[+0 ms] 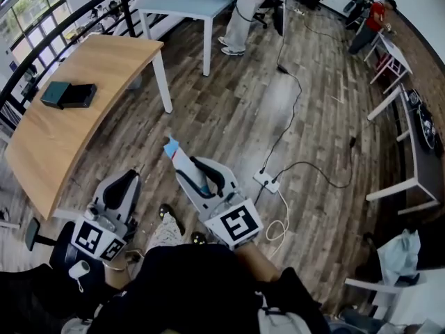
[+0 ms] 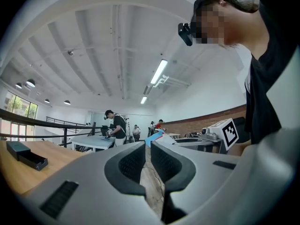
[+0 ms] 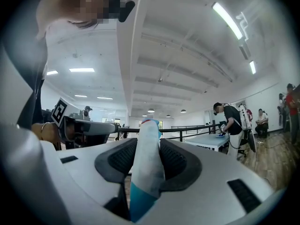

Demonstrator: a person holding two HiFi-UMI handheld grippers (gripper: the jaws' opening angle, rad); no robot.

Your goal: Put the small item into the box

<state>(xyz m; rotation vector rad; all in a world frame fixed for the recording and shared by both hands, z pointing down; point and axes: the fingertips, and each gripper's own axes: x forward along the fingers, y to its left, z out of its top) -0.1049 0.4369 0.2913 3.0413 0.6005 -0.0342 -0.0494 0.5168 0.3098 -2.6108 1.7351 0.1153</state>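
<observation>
R gripper (image 1: 197, 175) is clamped on the small item (image 1: 182, 160), a white tube-like pack w/ blue ends. It's held in the air over the floor, near the person. It's not yet at the box (image 1: 69, 94), which sits on the wooden table (image 1: 111, 61) at far left, well apart. L gripper (image 1: 124, 190): jaws nearly together, nothing btwn them.

Item looks light and soft and prob. squashes a bit under the pads, so a mid-body hold as now seems right. Too hard a squeeze could crease it.

Long axis runs along the jaws. One blue tip pokes out past the jaw tips, pointing far-left, roughly twd the table. The other blue end sits back by the gripper body.
</observation>
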